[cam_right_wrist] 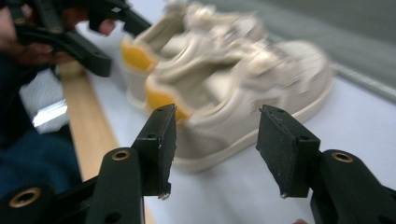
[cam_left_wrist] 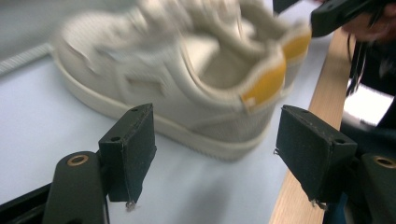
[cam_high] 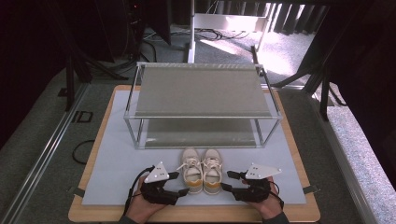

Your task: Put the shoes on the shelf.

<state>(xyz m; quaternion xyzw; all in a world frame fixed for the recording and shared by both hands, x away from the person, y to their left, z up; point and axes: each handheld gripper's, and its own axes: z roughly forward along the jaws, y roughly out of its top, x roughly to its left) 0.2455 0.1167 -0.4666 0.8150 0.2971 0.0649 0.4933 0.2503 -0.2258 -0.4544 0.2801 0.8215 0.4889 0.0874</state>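
Observation:
A pair of small cream shoes with yellow heel patches stands side by side near the table's front, toes pointing away: the left shoe (cam_high: 191, 171) and the right shoe (cam_high: 212, 171). My left gripper (cam_high: 180, 183) is open just left of the left shoe's heel, with nothing between its jaws. In the left gripper view that shoe (cam_left_wrist: 187, 93) lies close ahead of the open gripper (cam_left_wrist: 215, 154). My right gripper (cam_high: 228, 180) is open just right of the right shoe's heel. In the right gripper view this shoe (cam_right_wrist: 243, 98) sits right before the open gripper (cam_right_wrist: 215, 149), apart from the pads.
A metal-framed rack (cam_high: 201, 91) with two grey shelves stands behind the shoes. A white mat (cam_high: 116, 172) covers the wooden tabletop, whose front edge (cam_high: 196, 215) runs just behind my hands. Cables and stands lie on the floor beyond.

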